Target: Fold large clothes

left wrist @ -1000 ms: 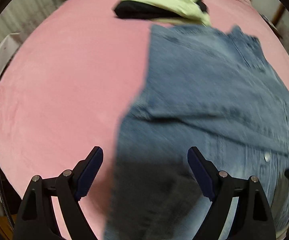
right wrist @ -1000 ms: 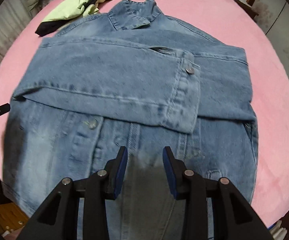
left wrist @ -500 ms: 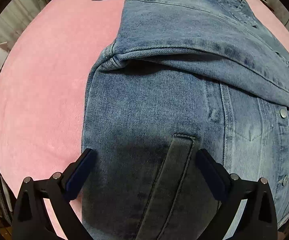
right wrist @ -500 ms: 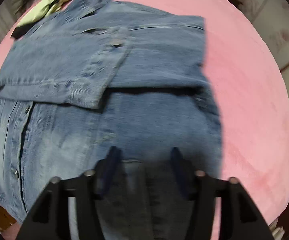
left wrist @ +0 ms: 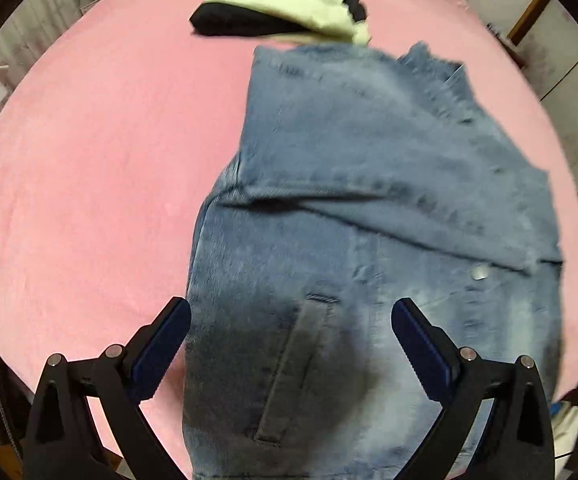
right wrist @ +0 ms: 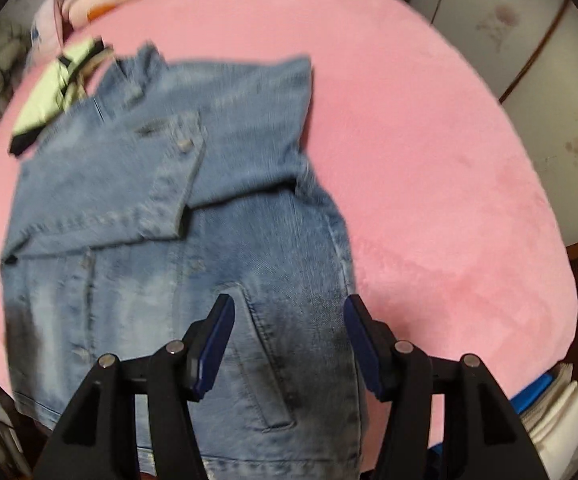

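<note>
A faded blue denim jacket [left wrist: 369, 216] lies face up on a plush pink bed cover [left wrist: 89, 184], both sleeves already crossed over its chest, its collar toward twelve o'clock in each wrist view and its hem toward six. Starting at the left, the left gripper [left wrist: 291, 332] hangs above the hem-side corner on its own side of the jacket, its jaws spread about as wide as they go and holding nothing; the denim and a slanted welt pocket [left wrist: 293, 364] lie below the gap, untouched, and the jacket's side edge runs from seven o'clock up to eleven past the left pad. Further right, the right gripper [right wrist: 287, 340] hovers over the opposite hem corner with its jaws moderately apart, also empty, the second welt pocket [right wrist: 261, 364] under the gap and the jacket's other side edge passing beneath the right pad. Beyond the collar, at eleven to twelve o'clock, sits a folded pale green and black garment [left wrist: 285, 8], clear of the work. The jacket's long axis runs straight away from both pairs of jaws, hem nearest, collar farthest, and each hand is nearest its own corner, so the likely next fold carries the hem up toward the collar with both grippers together.
</note>
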Demonstrator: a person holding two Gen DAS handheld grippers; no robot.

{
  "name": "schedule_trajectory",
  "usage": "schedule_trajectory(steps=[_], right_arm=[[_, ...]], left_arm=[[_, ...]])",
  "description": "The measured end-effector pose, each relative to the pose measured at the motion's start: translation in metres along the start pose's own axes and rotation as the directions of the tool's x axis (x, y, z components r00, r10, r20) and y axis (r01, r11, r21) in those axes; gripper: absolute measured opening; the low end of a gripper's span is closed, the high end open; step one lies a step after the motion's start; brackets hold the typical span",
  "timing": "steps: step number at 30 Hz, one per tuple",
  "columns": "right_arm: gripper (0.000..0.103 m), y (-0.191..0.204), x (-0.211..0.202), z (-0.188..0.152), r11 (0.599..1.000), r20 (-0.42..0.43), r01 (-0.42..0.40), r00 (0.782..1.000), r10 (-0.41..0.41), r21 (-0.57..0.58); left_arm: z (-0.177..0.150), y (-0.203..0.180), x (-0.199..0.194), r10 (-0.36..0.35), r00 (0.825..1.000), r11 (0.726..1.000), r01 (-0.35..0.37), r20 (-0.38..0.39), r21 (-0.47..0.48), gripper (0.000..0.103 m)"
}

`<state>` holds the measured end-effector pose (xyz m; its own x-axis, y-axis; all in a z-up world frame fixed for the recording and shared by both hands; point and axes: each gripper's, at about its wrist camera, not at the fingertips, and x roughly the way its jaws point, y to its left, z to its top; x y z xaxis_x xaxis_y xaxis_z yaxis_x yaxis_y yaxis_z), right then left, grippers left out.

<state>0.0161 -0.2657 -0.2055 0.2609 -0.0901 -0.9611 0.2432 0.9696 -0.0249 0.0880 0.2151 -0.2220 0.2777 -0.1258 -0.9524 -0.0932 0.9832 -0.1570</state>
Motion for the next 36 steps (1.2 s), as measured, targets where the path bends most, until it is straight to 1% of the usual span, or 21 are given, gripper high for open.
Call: schedule_trajectory(steps=[2,4,5,8,10,11,13,15,17,19,21,23,25,28,31,34,36], right_arm=[[0.056,0.003,-0.025,0.001,0.999,0.064,-0.014,0.998,0.012,0.031],[0.056,0.005,-0.053,-0.004,0.998,0.164,-0.020,0.986,0.009,0.066],[0.056,0.006,-0.064,-0.005,0.997,0.211,-0.019,0.978,0.003,0.075],[0.056,0.002,-0.090,-0.010,0.996,0.303,-0.032,0.953,0.005,0.085],[0.056,0.006,-0.104,-0.014,0.996,0.364,-0.043,0.931,0.009,0.084],[0.056,0.008,-0.114,-0.020,0.995,0.402,-0.060,0.916,0.024,0.079],[0.058,0.014,-0.126,-0.030,0.994,0.437,-0.089,0.898,0.055,0.058],[0.058,0.020,-0.137,-0.040,0.995,0.444,-0.101,0.892,0.081,0.021],[0.058,0.027,-0.142,-0.048,0.995,0.429,-0.097,0.899,0.092,-0.012],[0.058,0.030,-0.145,-0.058,0.996,0.414,-0.086,0.906,0.090,-0.028],[0.058,0.030,-0.144,-0.065,0.996,0.399,-0.092,0.913,0.091,-0.017],[0.058,0.031,-0.141,-0.072,0.998,0.374,-0.063,0.925,0.063,-0.012],[0.058,0.034,-0.137,-0.081,1.000,0.367,-0.021,0.930,0.028,-0.022],[0.058,0.032,-0.126,-0.093,0.999,0.340,-0.021,0.940,0.029,-0.030],[0.058,0.024,-0.108,-0.104,1.000,0.295,-0.010,0.955,0.008,0.006],[0.058,0.014,-0.090,-0.117,0.999,0.249,-0.008,0.968,-0.002,0.041],[0.058,0.004,-0.072,-0.125,0.997,0.196,-0.016,0.981,0.001,0.075]], left_arm=[[0.003,-0.004,-0.018,-0.028,0.999,1.000,0.028,0.031,0.008,0.100],[0.008,-0.005,-0.038,-0.048,0.996,0.999,0.046,0.078,0.025,0.101],[0.009,-0.007,-0.047,-0.049,0.994,0.998,0.046,0.096,0.032,0.101],[0.014,-0.010,-0.073,-0.041,0.988,0.998,0.034,0.146,0.049,0.100],[0.015,-0.009,-0.092,-0.049,0.984,0.997,0.039,0.171,0.061,0.100],[0.013,-0.007,-0.099,-0.053,0.982,0.997,0.042,0.183,0.066,0.101],[0.006,-0.002,-0.116,-0.049,0.977,0.997,0.034,0.208,0.076,0.101],[-0.003,0.004,-0.129,-0.041,0.973,0.996,0.022,0.229,0.082,0.101],[-0.011,0.010,-0.133,-0.041,0.970,0.997,0.024,0.240,0.076,0.101],[-0.022,0.018,-0.134,-0.055,0.970,0.997,0.042,0.237,0.060,0.101],[-0.034,0.027,-0.128,-0.073,0.972,0.997,0.066,0.222,0.037,0.101],[-0.047,0.037,-0.121,-0.085,0.974,0.996,0.083,0.208,0.016,0.101],[-0.059,0.044,-0.111,-0.087,0.978,0.996,0.088,0.191,0.003,0.101],[-0.078,0.054,-0.094,-0.082,0.985,0.996,0.085,0.149,-0.013,0.101],[-0.097,0.061,-0.076,-0.061,0.992,0.998,0.064,0.111,-0.022,0.101],[-0.110,0.070,-0.058,-0.063,0.995,0.997,0.066,0.072,-0.049,0.101],[-0.118,0.078,-0.045,-0.062,0.997,0.995,0.065,0.046,-0.075,0.101]])
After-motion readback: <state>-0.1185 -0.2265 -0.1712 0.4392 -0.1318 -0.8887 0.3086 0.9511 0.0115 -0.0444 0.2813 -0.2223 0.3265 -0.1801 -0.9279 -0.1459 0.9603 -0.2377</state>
